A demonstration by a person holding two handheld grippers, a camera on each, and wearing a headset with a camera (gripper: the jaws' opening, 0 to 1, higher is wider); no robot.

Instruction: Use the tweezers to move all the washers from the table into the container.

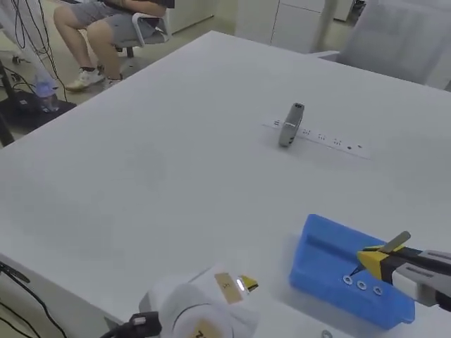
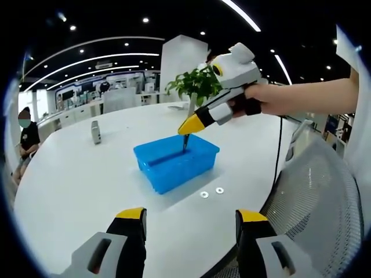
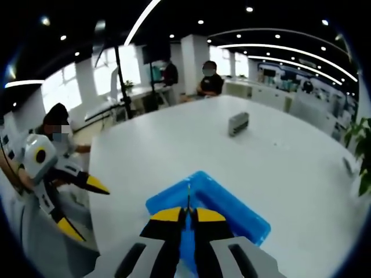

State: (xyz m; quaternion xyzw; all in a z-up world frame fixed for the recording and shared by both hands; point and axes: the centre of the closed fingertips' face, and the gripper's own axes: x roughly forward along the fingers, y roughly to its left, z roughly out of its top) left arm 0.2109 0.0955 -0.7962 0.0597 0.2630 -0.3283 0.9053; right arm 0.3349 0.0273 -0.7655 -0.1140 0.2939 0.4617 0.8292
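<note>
A blue container sits near the table's front right; three washers lie inside it. My right gripper hangs over the container, shut on the tweezers, whose tips point down into it. The right gripper view shows the shut jaws with the tweezers over the container. Two more washers rest on the table just in front of the container. My left gripper stands open and holds nothing, short of those washers, low at the table's front edge.
A white power strip with a grey upright block lies at the table's far side. A person sits on a chair beyond the far left corner. A mesh chair stands by the near edge, a plant behind.
</note>
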